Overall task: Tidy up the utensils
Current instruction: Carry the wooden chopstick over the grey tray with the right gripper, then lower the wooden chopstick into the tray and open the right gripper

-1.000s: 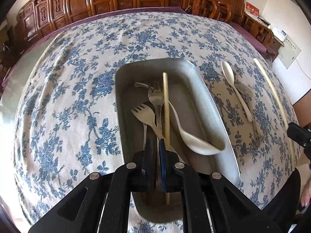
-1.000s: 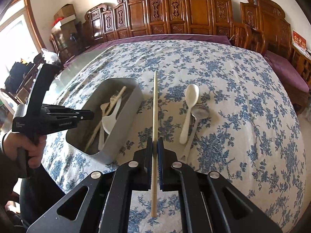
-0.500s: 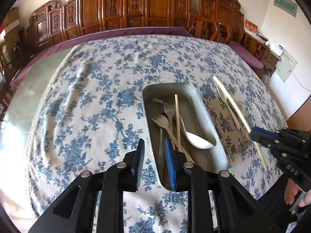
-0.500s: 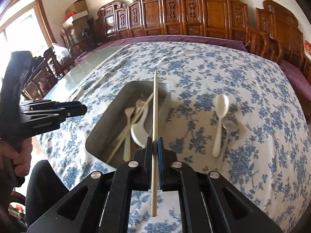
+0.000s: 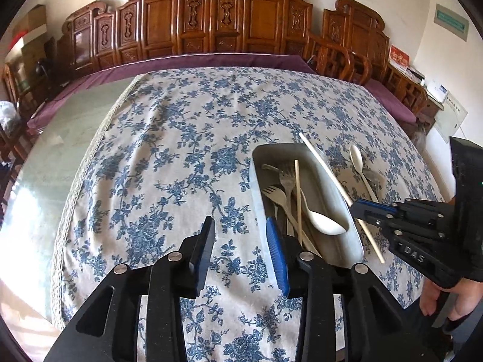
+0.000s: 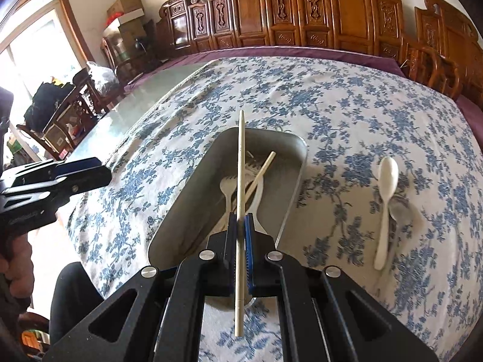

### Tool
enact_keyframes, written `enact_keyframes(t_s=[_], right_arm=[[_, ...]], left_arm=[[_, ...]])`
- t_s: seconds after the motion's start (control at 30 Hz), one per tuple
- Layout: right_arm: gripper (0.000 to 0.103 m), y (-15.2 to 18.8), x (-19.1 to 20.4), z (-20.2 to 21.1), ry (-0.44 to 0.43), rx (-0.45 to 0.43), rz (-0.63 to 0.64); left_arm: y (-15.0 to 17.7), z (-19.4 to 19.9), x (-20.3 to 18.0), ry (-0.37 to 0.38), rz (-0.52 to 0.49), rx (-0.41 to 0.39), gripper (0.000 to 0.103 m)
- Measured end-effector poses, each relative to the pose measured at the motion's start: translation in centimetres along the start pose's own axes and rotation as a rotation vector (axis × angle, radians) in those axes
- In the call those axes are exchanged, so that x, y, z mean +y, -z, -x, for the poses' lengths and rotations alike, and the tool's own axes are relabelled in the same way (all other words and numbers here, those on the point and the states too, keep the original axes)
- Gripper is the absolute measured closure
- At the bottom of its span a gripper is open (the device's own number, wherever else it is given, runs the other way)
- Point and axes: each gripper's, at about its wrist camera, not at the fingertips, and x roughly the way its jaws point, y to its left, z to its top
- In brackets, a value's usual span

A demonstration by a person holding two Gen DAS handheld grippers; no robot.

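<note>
A grey metal tray (image 5: 253, 175) on the flowered cloth holds forks (image 5: 285, 178), a chopstick (image 5: 297, 193) and a white spoon (image 5: 324, 226). My left gripper (image 5: 240, 223) hangs over the cloth just left of the tray; its jaws are opening with nothing between them. My right gripper (image 6: 240, 220) is shut on a second pale chopstick (image 6: 240, 157), held lengthwise above the tray (image 6: 187, 199). In the left wrist view that gripper (image 5: 362, 208) and its chopstick (image 5: 323, 166) cross the tray's right rim. Right of the tray a white spoon (image 6: 386, 199) lies on a metal spoon (image 6: 400, 211).
The blue-flowered cloth (image 5: 169, 166) covers most of a glass-topped table (image 5: 60, 138), bare at the left. Carved wooden chairs (image 5: 241, 21) line the far side. A person's hand (image 5: 437, 301) holds the right gripper's handle at the near right.
My left gripper let go of the chopstick in the tray, opened, and pulled up and back to the tray's left. My right gripper carried its chopstick leftward to above the tray.
</note>
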Motion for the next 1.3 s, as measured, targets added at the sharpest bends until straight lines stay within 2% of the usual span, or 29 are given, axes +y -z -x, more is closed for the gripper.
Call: enact_keyframes(t_s=[0.07,0.47,0.83,1.07,1.3], right_arm=[[0.097,-0.4,0.0,-0.7,-0.006,0.01,-0.017],[0.097,-1.2,-0.5,-4.8,-0.031,0.066,-0.137],[0.097,-1.1,0.7,-7.5,-0.033,0.126,-0.181],[0.093,-1.1,1.3,-7.3,-0.091,0.111,-0.178],[0.093,-0.9,0.0,-3.8,-0.072,0.044,-0.124]], left_arm=[[0.1,0.1,0.3,-0.004,0.003,-0.002,0.061],[0.4,0.5,1.1,-0.016,0.011,0.0,0.061],[0.6,0.6,1.3,-0.023,0.015,0.004,0.061],[0.6,0.6,1.3,-0.026,0.014,0.005,0.061],[0.5,0.4,0.4,-0.018,0.006,0.005,0.061]])
